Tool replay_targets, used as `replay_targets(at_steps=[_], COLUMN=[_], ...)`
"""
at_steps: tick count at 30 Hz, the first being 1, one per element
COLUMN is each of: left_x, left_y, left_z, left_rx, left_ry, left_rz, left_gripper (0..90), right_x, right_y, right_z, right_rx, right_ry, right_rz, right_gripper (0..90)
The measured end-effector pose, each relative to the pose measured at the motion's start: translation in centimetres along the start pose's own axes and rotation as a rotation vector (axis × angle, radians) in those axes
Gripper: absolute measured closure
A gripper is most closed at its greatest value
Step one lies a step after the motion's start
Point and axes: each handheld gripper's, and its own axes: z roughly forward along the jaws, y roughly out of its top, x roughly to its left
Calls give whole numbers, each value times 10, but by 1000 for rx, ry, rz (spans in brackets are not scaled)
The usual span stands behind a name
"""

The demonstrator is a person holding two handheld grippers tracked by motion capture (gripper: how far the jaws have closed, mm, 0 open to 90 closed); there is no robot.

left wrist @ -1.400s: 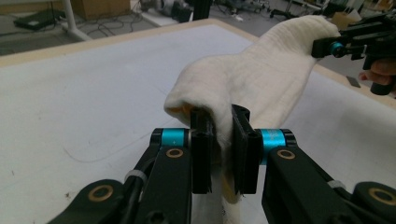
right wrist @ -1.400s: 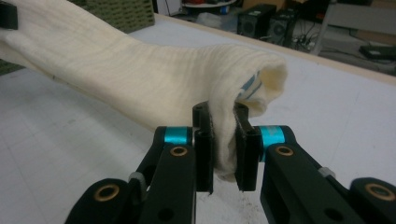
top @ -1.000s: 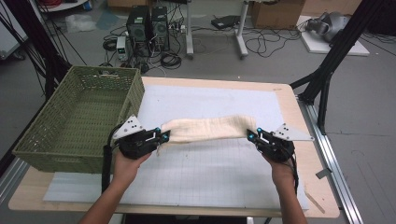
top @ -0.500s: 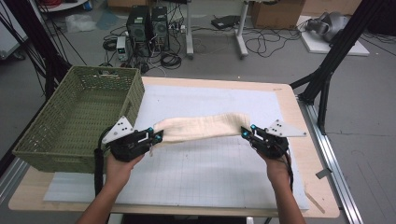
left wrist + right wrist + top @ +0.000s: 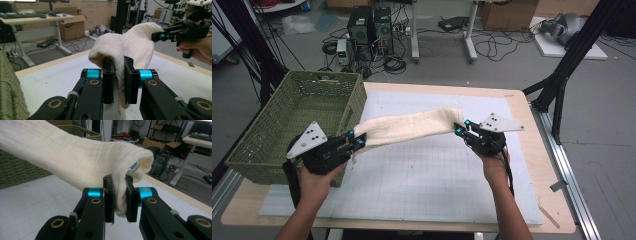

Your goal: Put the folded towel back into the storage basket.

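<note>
Cream towel (image 5: pixel 409 127) stretched above the tabletop (image 5: pixel 422 175) at frame center, left hand-held gripper (image 5: pixel 354 141) clamped on one end beside the green basket (image 5: pixel 287 125), right hand-held gripper (image 5: pixel 460 128) clamped on the other end.

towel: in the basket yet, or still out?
Out. The towel hangs bunched above the mat, each end pinched in a claw: left claw, right claw. The green basket sits beside its left end.

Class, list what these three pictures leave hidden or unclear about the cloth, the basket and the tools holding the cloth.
- Cloth underside: high view, hidden by its own sagging fold.
- Basket near inside wall: high view, hidden by its rim and the left hand-held gripper.
- Blue mark inside the cloth's end: right gripper view, tucked in the fold, too little to read.
- Right hand-held gripper jaw pads: covered by pinched cloth.
</note>
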Motion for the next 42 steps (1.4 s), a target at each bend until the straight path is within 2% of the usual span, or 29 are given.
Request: replay_targets(at_steps=[8, 13, 20, 27, 42], left_x=[4, 4, 9, 14, 23], left_y=[4, 5, 7, 9, 10], left_z=[-17, -25, -32, -40, -58], left_rx=[-14, -14, -32, -48, -70], left_ry=[47, 78, 100, 119, 180], left_rz=[3, 22, 13, 8, 18], left_gripper=[802, 802, 802, 802, 802], right_x=[0, 0, -1, 2, 10], right_y=[22, 34, 51, 67, 98], right_z=[27, 46, 65, 78, 121], right_rx=[-10, 13, -6, -27, -27], right_ry=[19, 33, 42, 44, 64], right_rz=[-7, -31, -25, -43, -67], right_gripper=[816, 816, 816, 816, 816])
